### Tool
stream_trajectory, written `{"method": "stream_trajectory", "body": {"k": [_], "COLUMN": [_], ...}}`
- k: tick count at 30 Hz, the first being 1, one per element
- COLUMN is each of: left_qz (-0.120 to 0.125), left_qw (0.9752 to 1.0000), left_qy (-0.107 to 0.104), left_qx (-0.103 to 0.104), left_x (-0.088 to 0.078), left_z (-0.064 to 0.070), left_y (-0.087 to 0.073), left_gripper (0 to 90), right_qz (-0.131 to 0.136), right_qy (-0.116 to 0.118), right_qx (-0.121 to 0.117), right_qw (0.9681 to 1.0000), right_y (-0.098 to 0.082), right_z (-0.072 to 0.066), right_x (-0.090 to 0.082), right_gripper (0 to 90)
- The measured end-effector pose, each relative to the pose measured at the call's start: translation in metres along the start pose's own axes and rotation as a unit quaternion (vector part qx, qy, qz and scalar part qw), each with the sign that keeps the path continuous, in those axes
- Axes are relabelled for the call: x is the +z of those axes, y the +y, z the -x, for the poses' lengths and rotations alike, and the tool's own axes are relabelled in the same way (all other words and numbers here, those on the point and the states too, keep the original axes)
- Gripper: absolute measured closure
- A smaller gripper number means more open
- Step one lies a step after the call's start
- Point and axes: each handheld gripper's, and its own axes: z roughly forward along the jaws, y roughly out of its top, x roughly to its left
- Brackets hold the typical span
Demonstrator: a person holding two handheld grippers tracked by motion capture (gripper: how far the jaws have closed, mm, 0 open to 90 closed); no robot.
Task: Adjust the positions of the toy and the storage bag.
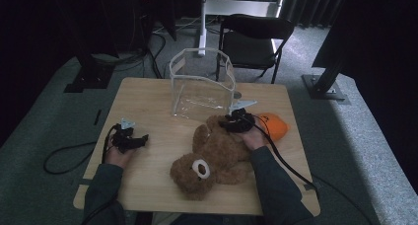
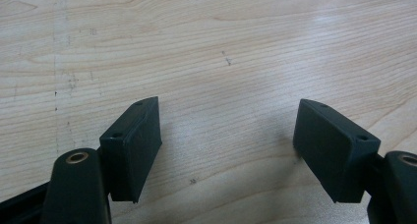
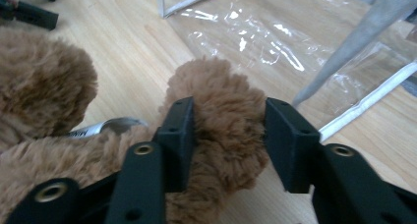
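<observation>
Clear plastic container: upright at the table's twelve o'clock, nothing visible inside. Brown teddy bear: lying at five o'clock of the container, outside it. Orange object: at the bear's two o'clock. Right gripper: jaws clamped on one bear limb. Left gripper: jaws spread wide, holding nothing, over bare wood.

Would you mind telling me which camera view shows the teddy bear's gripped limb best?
The right gripper view: the right gripper has its jaws pressed on either side of the teddy bear limb, close up. The high view shows the whole bear lying on the table, the grip small. The left gripper view looks at bare tabletop.
</observation>
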Motion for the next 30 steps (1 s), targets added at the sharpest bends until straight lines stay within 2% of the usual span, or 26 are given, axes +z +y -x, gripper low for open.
{"method": "stream_trajectory", "body": {"k": [4,5,11,18,26,30], "left_qz": [0.000,0.000,0.000,0.000,-0.001,-0.001], "left_qw": [1.0000,1.0000,1.0000,1.0000,1.0000,1.0000], "left_qy": [0.000,0.000,0.000,0.000,0.000,0.000], "left_qx": [0.000,0.000,0.000,0.000,0.000,0.000], "left_x": [0.000,0.000,0.000,0.000,0.000,0.000], "left_z": [0.000,0.000,0.000,0.000,0.000,0.000], "left_y": [0.000,0.000,0.000,0.000,0.000,0.000], "left_gripper": [26.9,26.9,26.9,26.9,26.9,26.9], "right_qz": [-0.007,-0.009,-0.024,-0.017,-0.009,-0.014], "right_qy": [0.004,0.003,-0.018,-0.033,-0.076,-0.078], "right_qx": [-0.007,-0.008,-0.032,-0.022,-0.035,-0.029], "right_qw": [0.9999,0.9999,0.9991,0.9990,0.9964,0.9964], "right_y": [0.000,0.000,-0.001,-0.015,-0.032,-0.042], "right_z": [-0.001,-0.001,-0.008,-0.011,-0.025,-0.032], "right_x": [-0.001,-0.002,-0.009,-0.032,-0.063,-0.075], "right_gripper": [84.6,88.2,89.8,89.8,89.9,89.9]}}
